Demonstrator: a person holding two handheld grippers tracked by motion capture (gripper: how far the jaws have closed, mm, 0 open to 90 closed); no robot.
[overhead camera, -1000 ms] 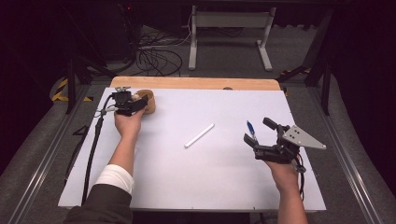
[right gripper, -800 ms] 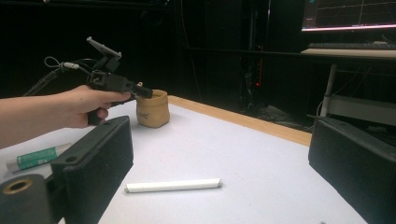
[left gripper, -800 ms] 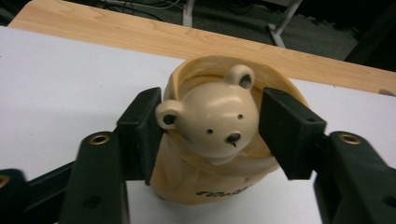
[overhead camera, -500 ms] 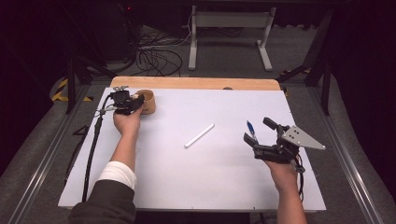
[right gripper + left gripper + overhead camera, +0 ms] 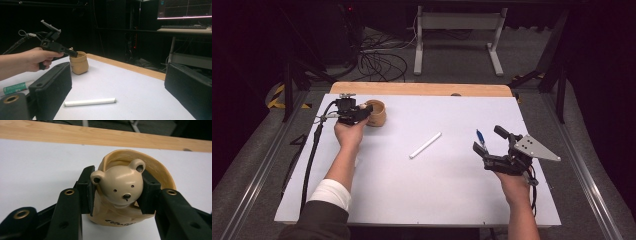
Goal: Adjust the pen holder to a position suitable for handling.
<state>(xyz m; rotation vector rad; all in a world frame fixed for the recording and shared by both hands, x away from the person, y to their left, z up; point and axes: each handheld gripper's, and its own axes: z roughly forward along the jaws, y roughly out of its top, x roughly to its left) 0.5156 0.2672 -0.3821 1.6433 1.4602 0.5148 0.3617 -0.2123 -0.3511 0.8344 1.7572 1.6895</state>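
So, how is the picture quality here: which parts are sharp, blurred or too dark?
High view: the white table is evenly lit, the background dark. Left gripper view: the bear cup is sharp, with a soft shine on the head. Right gripper view: its own near jaws are blurred, the white stick clearer, the room behind very dark.

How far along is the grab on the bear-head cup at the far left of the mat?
Done: the left gripper has reached the tan bear-head cup, and its jaws have just been closing, with pads against both sides of the bear head. In hand: that grip, cup on the white mat. Left: any lift. The right gripper waits open, the white stick untouched.
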